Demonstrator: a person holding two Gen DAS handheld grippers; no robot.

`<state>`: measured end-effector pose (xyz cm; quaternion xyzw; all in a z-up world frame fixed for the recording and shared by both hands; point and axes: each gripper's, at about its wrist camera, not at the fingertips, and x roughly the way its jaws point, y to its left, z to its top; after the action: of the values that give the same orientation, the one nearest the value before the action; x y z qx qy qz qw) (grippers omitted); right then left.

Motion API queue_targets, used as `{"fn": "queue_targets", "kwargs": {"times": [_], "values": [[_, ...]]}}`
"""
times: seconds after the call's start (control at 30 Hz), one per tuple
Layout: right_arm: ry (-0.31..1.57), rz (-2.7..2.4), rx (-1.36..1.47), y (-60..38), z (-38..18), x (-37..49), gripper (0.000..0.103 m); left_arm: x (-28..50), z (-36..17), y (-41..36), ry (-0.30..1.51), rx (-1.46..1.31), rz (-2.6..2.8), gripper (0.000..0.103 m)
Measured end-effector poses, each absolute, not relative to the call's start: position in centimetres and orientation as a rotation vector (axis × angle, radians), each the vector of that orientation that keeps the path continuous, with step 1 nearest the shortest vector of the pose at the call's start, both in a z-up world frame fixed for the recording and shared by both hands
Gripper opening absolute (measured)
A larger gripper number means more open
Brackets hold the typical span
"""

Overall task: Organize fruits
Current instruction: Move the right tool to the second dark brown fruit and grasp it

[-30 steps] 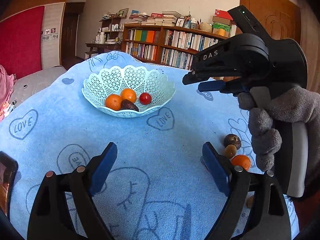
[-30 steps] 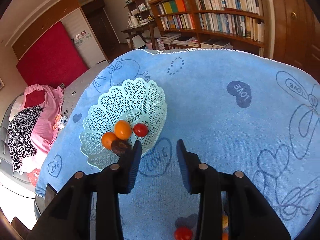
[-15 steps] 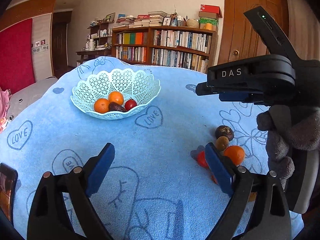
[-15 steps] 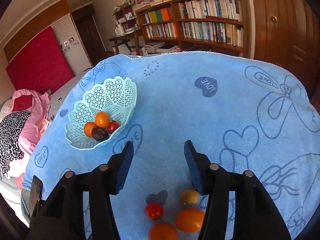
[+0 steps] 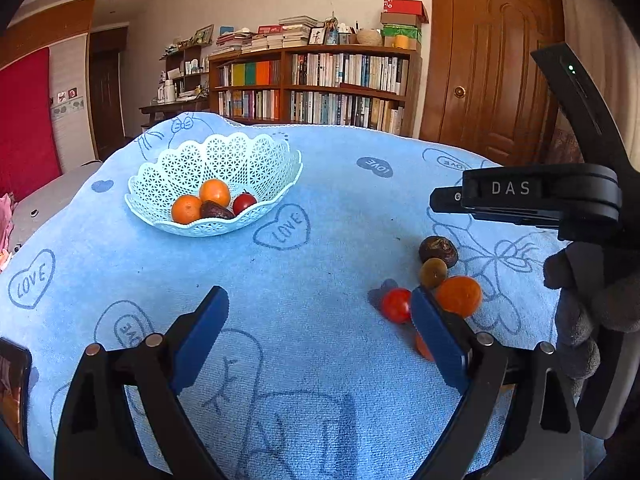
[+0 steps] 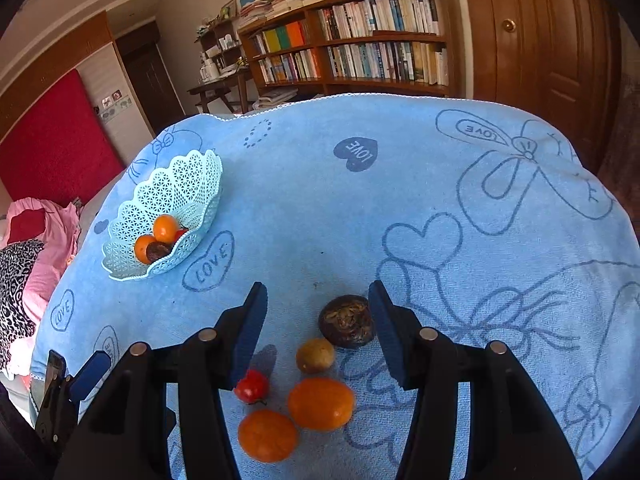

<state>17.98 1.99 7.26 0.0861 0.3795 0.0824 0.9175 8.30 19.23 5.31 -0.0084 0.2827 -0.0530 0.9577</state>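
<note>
The right hand-held gripper (image 6: 318,320) hangs over the loose fruit with its jaws spread wide, gripping nothing. A dark brown fruit (image 6: 347,321) sits between the blue pads, close against the right pad (image 6: 386,326); whether they touch is unclear. At 7 o'clock from it lies a small yellowish fruit (image 6: 315,355), and below that a tangerine (image 6: 321,403). A second tangerine (image 6: 267,435) lies at 8 o'clock of the first, and a cherry tomato (image 6: 251,386) sits just under the left pad's tip. All five rest on the blue towel (image 6: 400,184) that covers the desk.

The left hand-held gripper (image 5: 318,324) is also wide open and empty, low over the towel. Its right pad (image 5: 436,336) partly hides the loose fruit at 3 o'clock in the left wrist view.

The white lattice basket (image 5: 256,160) stands well apart from the loose pile, at 10 o'clock in the right wrist view. Inside it are two tangerines (image 5: 215,193), a dark fruit (image 5: 216,211) and a tomato (image 5: 244,203).

A gloved hand (image 5: 588,300) grips the handle of the right hand-held gripper at 3 o'clock in the left wrist view.
</note>
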Motion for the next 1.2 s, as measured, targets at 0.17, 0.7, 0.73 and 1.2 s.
{"fn": "queue_targets", "kwargs": {"times": [0.17,0.7,0.73,1.2], "values": [[0.781,0.148,0.216,0.5,6.7,17.2,0.053,8.3,5.2,19.0,0.580,-0.012,-0.122,0.094],[0.817,0.118,0.277,-1.6,5.2,16.4,0.053,9.7,4.2,19.7,0.675,-0.087,-0.172,0.094],[0.822,0.125,0.285,-1.5,5.1,16.6,0.053,9.7,4.2,19.8,0.678,-0.091,-0.172,0.094],[0.986,0.068,0.291,1.5,2.3,22.9,0.053,9.6,4.2,19.8,0.671,-0.090,-0.172,0.094]]}}
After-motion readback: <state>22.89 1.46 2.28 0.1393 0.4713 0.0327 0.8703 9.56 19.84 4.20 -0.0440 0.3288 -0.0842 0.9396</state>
